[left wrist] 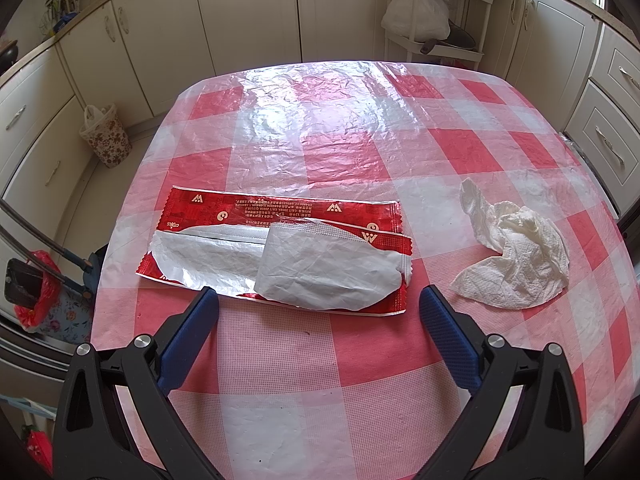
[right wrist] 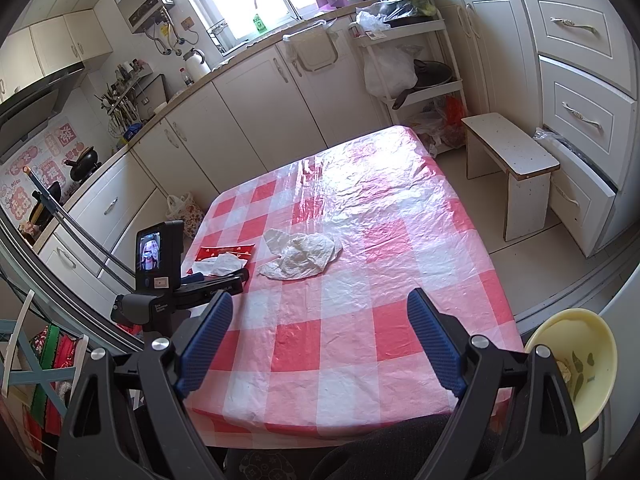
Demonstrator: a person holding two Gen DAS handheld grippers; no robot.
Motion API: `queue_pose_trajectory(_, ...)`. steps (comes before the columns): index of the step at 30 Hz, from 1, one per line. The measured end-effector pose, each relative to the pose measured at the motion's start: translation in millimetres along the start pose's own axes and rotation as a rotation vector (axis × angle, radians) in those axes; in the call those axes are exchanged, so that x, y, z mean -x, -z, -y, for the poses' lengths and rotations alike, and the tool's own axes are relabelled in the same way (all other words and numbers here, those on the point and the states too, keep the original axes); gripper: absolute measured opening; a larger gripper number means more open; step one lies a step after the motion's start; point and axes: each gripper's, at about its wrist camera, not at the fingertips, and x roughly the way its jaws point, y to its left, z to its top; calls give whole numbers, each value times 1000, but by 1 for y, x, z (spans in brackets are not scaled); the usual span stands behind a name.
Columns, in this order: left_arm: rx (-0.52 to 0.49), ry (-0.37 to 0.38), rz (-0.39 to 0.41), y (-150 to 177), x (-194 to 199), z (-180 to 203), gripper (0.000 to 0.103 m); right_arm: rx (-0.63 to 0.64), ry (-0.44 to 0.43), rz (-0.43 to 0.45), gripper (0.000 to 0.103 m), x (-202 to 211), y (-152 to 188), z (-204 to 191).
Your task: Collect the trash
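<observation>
A torn red wrapper with a silver inside (left wrist: 276,252) lies flat on the red-and-white checked table (left wrist: 320,380). My left gripper (left wrist: 318,300) hangs open just in front of the wrapper's near edge, nothing between its blue fingers (left wrist: 192,332). A crumpled white tissue (left wrist: 516,256) sits to the wrapper's right. In the right wrist view the tissue (right wrist: 304,256) lies mid-table and the wrapper (right wrist: 224,258) is beyond the left gripper's body (right wrist: 192,284). My right gripper (right wrist: 320,300) is open over the near part of the table (right wrist: 360,320), well short of the tissue.
A yellow bowl (right wrist: 576,364) with scraps stands at the near right past the table edge. A floral bin with a bag liner (left wrist: 106,136) sits on the floor at the left by the cabinets. A white stool (right wrist: 508,160) stands right of the table.
</observation>
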Motion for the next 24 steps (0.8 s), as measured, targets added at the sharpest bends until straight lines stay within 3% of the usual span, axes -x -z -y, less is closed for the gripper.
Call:
queue_pose_trajectory(16, 0, 0, 0, 0, 0, 0, 96, -19, -33, -15, 87, -4, -1, 3)
queue_pose_trajectory(24, 0, -1, -1, 0, 0, 0, 96, -6, -28, -90, 87, -34, -18, 0)
